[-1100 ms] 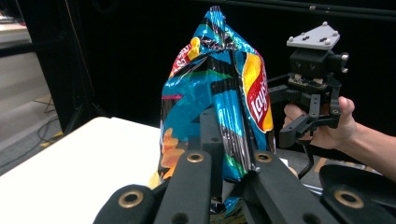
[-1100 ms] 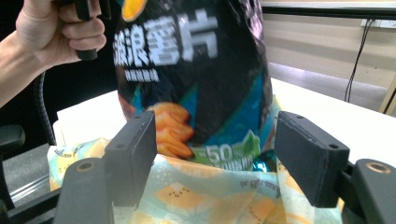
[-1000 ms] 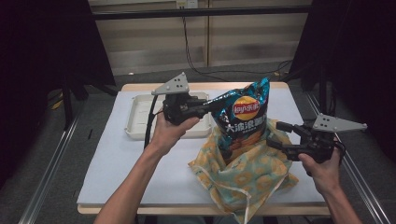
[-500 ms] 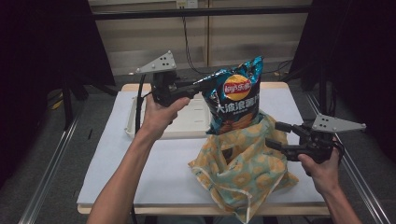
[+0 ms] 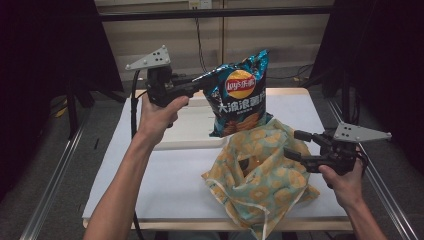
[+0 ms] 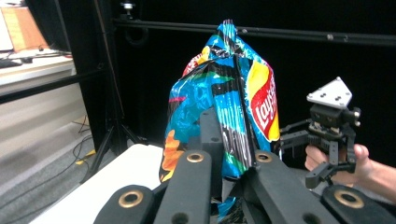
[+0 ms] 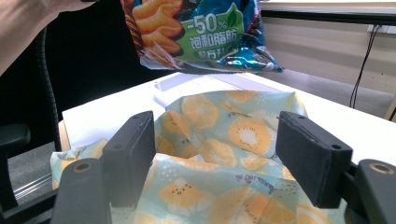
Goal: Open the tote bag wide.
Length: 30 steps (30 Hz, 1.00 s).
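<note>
Reaching up from the lower left of the high view, the person's left forearm slants toward the table's far side, its hand wrapped around the left gripper (image 5: 197, 87), which is held level and well above the table (image 5: 150, 190). Its black jaws are clamped on the side edge of a chip bag (image 5: 240, 97), so the bag hangs upright in the air, clear of everything below it. The bag is glossy crinkled foil, blue and black with a red and yellow logo, puffed in the middle and pinched flat along its sealed top. Behind it on the white tabletop lies a shallow white tray (image 5: 187, 132) with a raised rim. Just beneath the bag sits a soft cloth bag (image 5: 260, 170), cream and pale green with a printed pattern of orange and kiwi slices, rumpled into loose folds with its mouth gaping upward. At the right, the other hand holds the right gripper (image 5: 297, 145) low and level beside the cloth bag; its jaws stand apart, a ridge of the printed fabric rising between them, and I cannot tell whether the pads touch it.
</note>
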Tool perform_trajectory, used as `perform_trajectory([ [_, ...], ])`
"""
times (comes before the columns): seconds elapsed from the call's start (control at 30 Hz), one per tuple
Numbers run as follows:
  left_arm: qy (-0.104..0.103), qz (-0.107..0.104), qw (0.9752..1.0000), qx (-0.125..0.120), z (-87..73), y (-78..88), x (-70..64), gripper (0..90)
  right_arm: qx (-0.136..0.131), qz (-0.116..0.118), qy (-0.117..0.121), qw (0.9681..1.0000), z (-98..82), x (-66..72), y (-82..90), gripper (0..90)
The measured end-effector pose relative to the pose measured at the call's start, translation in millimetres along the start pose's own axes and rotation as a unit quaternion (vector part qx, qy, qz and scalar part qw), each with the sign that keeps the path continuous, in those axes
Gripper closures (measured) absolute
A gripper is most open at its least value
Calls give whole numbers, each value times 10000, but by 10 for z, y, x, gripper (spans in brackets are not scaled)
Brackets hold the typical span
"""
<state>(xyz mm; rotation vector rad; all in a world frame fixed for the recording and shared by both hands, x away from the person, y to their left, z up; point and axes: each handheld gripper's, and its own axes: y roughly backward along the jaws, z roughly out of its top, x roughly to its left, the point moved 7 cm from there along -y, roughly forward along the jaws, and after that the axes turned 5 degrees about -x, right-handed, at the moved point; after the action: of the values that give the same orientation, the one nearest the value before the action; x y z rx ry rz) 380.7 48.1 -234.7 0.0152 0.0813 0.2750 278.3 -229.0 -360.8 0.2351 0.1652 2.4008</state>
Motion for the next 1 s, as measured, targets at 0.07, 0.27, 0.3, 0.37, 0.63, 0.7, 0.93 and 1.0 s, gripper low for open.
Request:
perform_trajectory([
  [0.07,6,57,9999,104,-47,21,38,900,-5,12,-5,10000,-3,-1,-4,284],
  [0.27,-77,262,9995,160,-47,200,143,900,-35,40,51,10000,-15,20,-2,256],
  [0.3,-100,301,9994,163,-45,237,170,900,-15,25,67,10000,-20,20,-4,244],
  [0.37,-62,363,9992,179,-53,312,218,900,-30,38,75,10000,-25,28,-6,233],
  [0.63,-53,641,9975,306,-201,527,396,900,-42,-57,123,9999,-25,56,-2,159],
  [0.7,-39,687,9971,337,-236,558,448,900,-28,-17,126,9999,-28,67,-4,159],
  [0.93,44,1009,9935,522,-384,705,718,900,-36,-74,143,9999,-33,53,-6,159],
  [1.0,74,1093,9924,553,-436,748,802,900,-47,-81,126,9999,-34,38,-2,159],
])
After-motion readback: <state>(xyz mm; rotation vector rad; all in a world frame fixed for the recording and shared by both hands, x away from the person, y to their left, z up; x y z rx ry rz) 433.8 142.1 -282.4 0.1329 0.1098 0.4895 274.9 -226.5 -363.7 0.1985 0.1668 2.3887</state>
